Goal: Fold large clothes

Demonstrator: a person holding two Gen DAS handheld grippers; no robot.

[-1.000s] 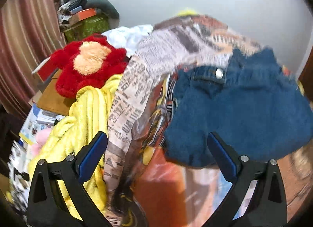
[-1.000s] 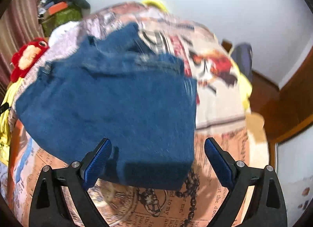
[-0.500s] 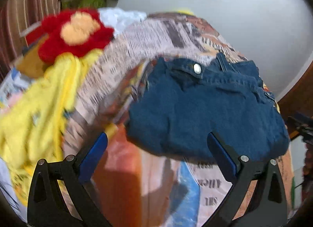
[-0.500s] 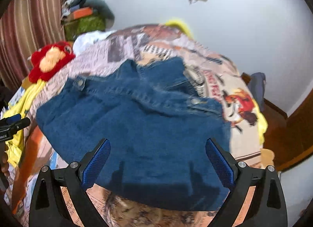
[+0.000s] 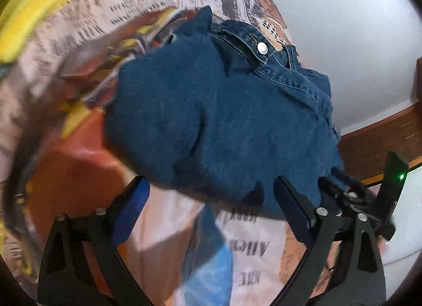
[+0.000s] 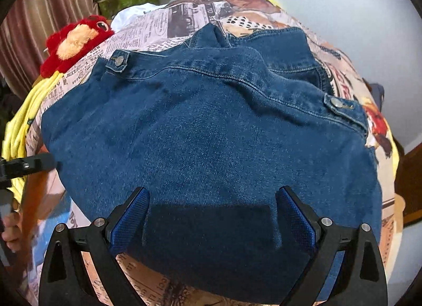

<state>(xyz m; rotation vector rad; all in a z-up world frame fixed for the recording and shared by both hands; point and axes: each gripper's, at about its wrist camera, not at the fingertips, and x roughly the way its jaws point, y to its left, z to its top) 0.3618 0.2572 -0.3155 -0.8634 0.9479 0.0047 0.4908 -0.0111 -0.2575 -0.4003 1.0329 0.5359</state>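
Denim: dark blue denim jacket lies folded on the newspaper-print bedspread, snaps showing.
Left tongs: jaws apart, empty, by the near hem.
Right tongs: also apart, straddling the hem; I'd grab both layers low.
Views: only the right one shows the red plush toy; the left is blurry.

Bare printed bedspread at the lower centre of the left view offers open passage. The denim jacket fills mid-frame; a red plush toy and yellow blanket crowd the left edge.
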